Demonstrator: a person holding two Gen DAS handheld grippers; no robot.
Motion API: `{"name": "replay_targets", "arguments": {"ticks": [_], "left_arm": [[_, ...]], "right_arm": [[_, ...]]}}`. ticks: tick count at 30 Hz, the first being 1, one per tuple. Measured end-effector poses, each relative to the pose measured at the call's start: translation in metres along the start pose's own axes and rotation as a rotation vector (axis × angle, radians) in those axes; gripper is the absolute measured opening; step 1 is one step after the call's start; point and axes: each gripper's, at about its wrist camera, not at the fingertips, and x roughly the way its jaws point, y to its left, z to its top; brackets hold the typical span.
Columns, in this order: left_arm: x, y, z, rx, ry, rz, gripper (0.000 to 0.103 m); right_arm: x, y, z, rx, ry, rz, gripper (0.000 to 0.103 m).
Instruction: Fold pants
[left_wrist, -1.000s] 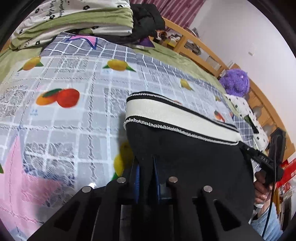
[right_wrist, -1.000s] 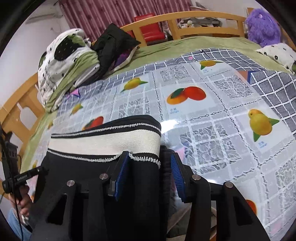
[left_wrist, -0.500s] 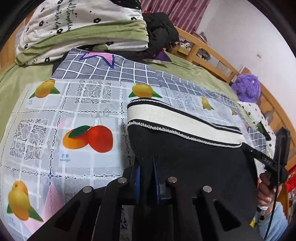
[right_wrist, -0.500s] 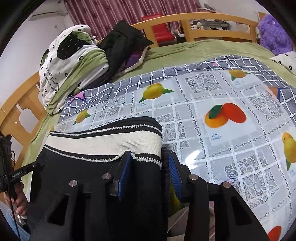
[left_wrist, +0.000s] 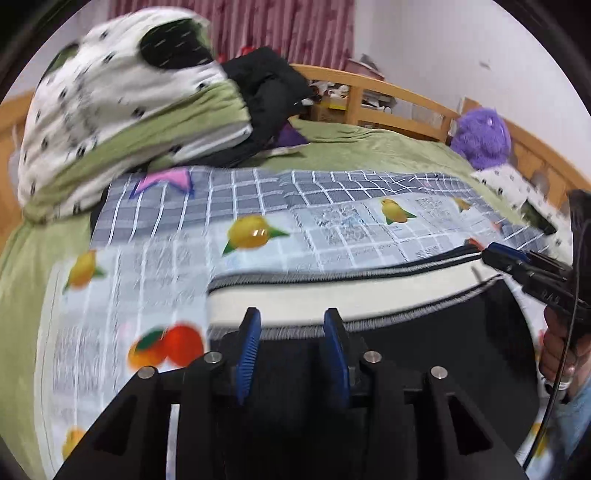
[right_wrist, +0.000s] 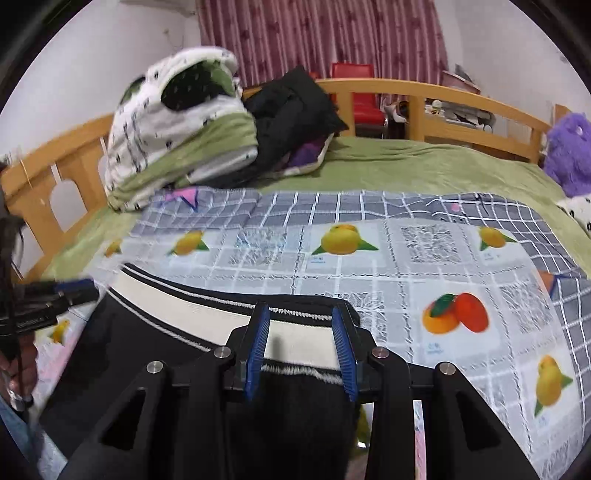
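Black pants (left_wrist: 424, 354) with a cream waistband (left_wrist: 332, 295) lie flat on the fruit-print sheet (left_wrist: 332, 229). My left gripper (left_wrist: 291, 325) is open, its blue pads (left_wrist: 247, 347) spread over the waistband's left end, with no cloth between them. My right gripper (right_wrist: 301, 332) is open over the waistband's (right_wrist: 184, 306) right end of the pants (right_wrist: 129, 354). The right gripper shows in the left wrist view (left_wrist: 524, 266), and the left gripper shows in the right wrist view (right_wrist: 55, 291).
A folded white-and-green quilt (right_wrist: 177, 129) and black clothes (right_wrist: 291, 110) are piled at the bed's head. A purple plush toy (left_wrist: 480, 136) sits by the wooden rail (right_wrist: 424, 92). The green bedsheet (right_wrist: 406, 162) lies beyond the print sheet.
Both grippers have let go of the pants and opened. The pants have dropped flat onto the sheet. Both cameras have tilted up and pulled back.
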Motion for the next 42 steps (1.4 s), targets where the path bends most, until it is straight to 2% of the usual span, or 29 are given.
{"name": "replay_targets", "arguments": {"ticks": [3,5,7,11,13,16,17,20,22,28,30,35,42], "left_arm": [[0.037,-0.007,-0.004,0.002,0.069,0.08,0.037],[0.042,-0.008,-0.011,0.006,0.063,0.097,0.037],[0.037,-0.009,-0.012,0.0,0.057,0.086,0.037],[0.026,-0.005,-0.017,-0.063,0.129,-0.008,0.038],[0.01,-0.013,-0.03,-0.042,0.13,-0.017,0.039],[-0.011,-0.028,-0.062,-0.059,0.203,-0.169,0.039],[-0.017,-0.032,-0.07,-0.054,0.205,-0.177,0.041],[-0.049,-0.052,-0.107,0.046,0.145,-0.087,0.042],[-0.068,-0.057,-0.128,0.064,0.123,-0.053,0.042],[-0.108,-0.036,-0.164,-0.042,0.098,-0.023,0.042],[-0.119,-0.03,-0.173,-0.048,0.086,0.037,0.043],[-0.138,-0.01,-0.194,-0.107,0.098,0.06,0.043],[-0.138,-0.007,-0.211,-0.036,0.126,0.147,0.043]], "right_arm": [[0.041,-0.002,-0.012,-0.053,0.094,-0.115,0.033],[0.039,-0.014,-0.011,0.004,0.082,-0.058,0.033],[0.036,-0.018,-0.014,0.018,0.078,-0.058,0.033],[0.018,-0.009,-0.015,-0.004,0.073,-0.081,0.034],[0.004,-0.004,-0.016,0.001,0.074,-0.065,0.035],[-0.031,0.014,-0.035,-0.009,0.079,0.031,0.035],[-0.038,0.02,-0.042,-0.023,0.079,0.029,0.035],[-0.054,0.041,-0.077,-0.072,0.119,0.014,0.035],[-0.067,0.047,-0.1,-0.082,0.109,-0.03,0.035],[-0.1,0.05,-0.147,-0.094,0.142,-0.082,0.036],[-0.102,0.045,-0.16,-0.078,0.18,-0.116,0.036],[-0.122,0.028,-0.174,0.021,0.191,-0.113,0.036],[-0.142,0.03,-0.169,0.055,0.134,-0.099,0.036]]}}
